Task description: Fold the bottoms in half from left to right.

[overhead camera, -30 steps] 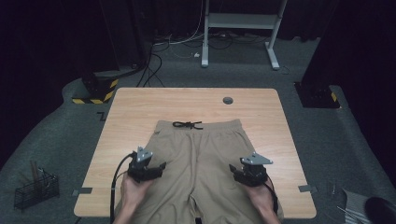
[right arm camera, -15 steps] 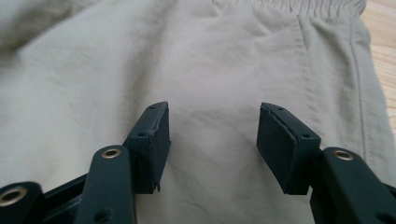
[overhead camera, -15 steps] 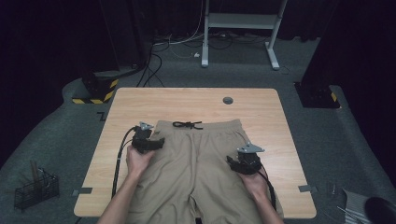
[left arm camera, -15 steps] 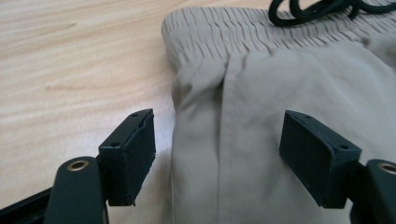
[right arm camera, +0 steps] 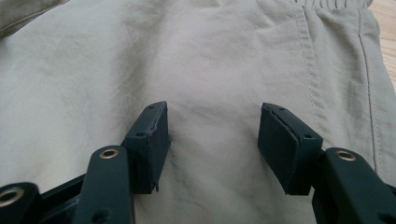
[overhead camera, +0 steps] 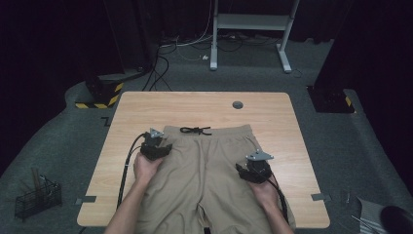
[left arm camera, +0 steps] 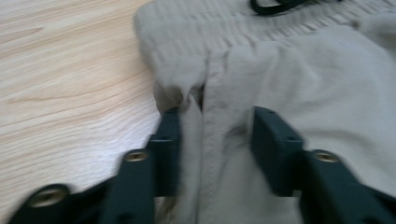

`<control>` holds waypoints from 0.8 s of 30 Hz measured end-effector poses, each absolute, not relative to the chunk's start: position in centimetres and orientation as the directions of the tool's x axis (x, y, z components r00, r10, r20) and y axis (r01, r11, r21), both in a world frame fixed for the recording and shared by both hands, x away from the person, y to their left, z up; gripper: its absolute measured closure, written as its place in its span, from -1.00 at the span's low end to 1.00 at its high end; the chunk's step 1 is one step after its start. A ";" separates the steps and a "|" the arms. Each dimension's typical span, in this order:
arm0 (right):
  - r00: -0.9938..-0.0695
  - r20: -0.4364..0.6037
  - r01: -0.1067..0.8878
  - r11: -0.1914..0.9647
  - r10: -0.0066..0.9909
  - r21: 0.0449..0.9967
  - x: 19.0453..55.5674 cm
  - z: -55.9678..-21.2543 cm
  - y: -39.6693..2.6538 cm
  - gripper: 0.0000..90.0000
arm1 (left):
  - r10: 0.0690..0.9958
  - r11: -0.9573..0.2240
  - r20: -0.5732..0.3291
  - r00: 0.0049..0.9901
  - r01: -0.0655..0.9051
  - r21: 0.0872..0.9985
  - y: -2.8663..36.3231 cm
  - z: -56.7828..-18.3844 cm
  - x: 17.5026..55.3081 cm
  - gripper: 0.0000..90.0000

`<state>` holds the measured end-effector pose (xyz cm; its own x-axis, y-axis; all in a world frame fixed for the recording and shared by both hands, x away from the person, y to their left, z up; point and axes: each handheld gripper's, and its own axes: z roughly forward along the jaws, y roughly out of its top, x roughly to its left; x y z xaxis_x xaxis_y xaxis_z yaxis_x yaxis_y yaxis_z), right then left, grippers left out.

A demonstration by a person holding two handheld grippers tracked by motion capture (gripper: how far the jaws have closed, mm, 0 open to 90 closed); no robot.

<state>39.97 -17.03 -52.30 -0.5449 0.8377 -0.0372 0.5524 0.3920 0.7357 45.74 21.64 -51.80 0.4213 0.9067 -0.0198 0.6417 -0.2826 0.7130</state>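
On the wooden table (overhead camera: 146,105) a pair of beige shorts (overhead camera: 209,170) lies flat, the waistband at the far side and the legs toward the person. A black drawstring (overhead camera: 196,130) is tied in the middle of the waistband.

At the left, the left gripper (overhead camera: 156,148) rests on the edge of the shorts just below the waistband corner. In the left gripper view, its jaws have just been closing, and a raised fold of the side seam (left arm camera: 198,107) stands between them. The gap is medium now; the left pad touches the fold, but I cannot tell if both pads already press it.

In the middle, the cloth looks thin, soft and light. I judge it will bend and hang down when lifted, and it will not break. It may slip from smooth pads if only one layer is taken. The waistband (left arm camera: 196,32) is thicker, with gathered elastic, so I think it gives a more secure place to hold, as do the seams.

At the right, the right gripper (overhead camera: 254,170) hovers low over the right leg of the shorts, near the outer side. In the right gripper view its jaws stand wide with only flat cloth below them, and nothing is pinched. The stitched pocket seam (right arm camera: 308,70) just ahead seems a good place to hold.
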 end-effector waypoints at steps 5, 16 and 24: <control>-0.545 -0.034 0.554 0.391 0.838 0.735 40.0 -52.3 -17.0 -0.05 | 0.901 -0.273 -0.050 0.432 0.651 0.708 22.1 -51.7 45.9 0.80; -0.545 -0.034 0.555 0.390 0.838 0.735 40.0 -52.3 -17.0 -0.05 | 0.899 -0.236 -0.089 0.428 0.647 0.725 22.3 -51.1 45.6 0.92; -0.547 -0.032 0.553 0.389 0.837 0.737 40.0 -52.3 -16.6 0.07 | 0.893 -0.238 -0.085 0.442 0.625 0.743 22.3 -50.1 46.1 0.92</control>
<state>39.98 -16.56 -52.28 -0.5465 0.8369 -0.0315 0.5527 0.3887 0.7372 46.15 22.30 -50.08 0.4418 0.8931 -0.0852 0.6249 -0.2382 0.7435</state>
